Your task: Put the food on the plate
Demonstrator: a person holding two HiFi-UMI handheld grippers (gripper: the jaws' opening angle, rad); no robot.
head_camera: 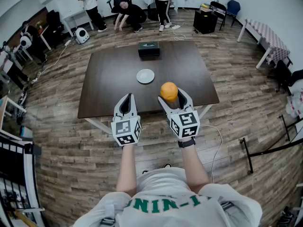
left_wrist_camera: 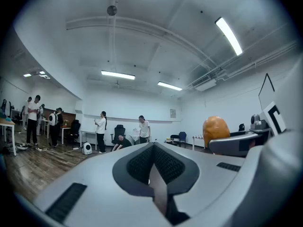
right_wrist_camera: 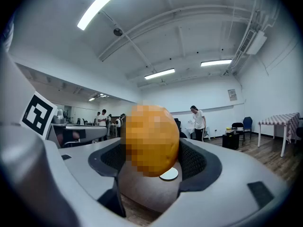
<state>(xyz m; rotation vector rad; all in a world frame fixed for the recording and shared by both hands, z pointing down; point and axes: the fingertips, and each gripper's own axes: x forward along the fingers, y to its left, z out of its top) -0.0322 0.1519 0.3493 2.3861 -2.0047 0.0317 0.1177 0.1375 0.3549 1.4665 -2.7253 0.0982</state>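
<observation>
An orange round food item (head_camera: 169, 91) is clamped between the jaws of my right gripper (head_camera: 172, 96), held above the near right part of the dark table (head_camera: 113, 84). In the right gripper view the orange food (right_wrist_camera: 151, 138) fills the gap between the pads, and the small white plate (right_wrist_camera: 169, 174) shows beyond and below it. The plate (head_camera: 145, 76) lies empty at the table's middle, ahead and left of the food. My left gripper (head_camera: 126, 103) hovers over the table's near edge with its jaws pressed together and nothing in them. It also sees the orange food (left_wrist_camera: 216, 128) off to its right.
A dark box (head_camera: 148, 48) stands at the table's far edge behind the plate. Several people (head_camera: 129, 14) are at the back of the room, with chairs and a table with a checked cloth (head_camera: 268, 35) at the right. A cable (head_camera: 214, 145) trails on the wooden floor.
</observation>
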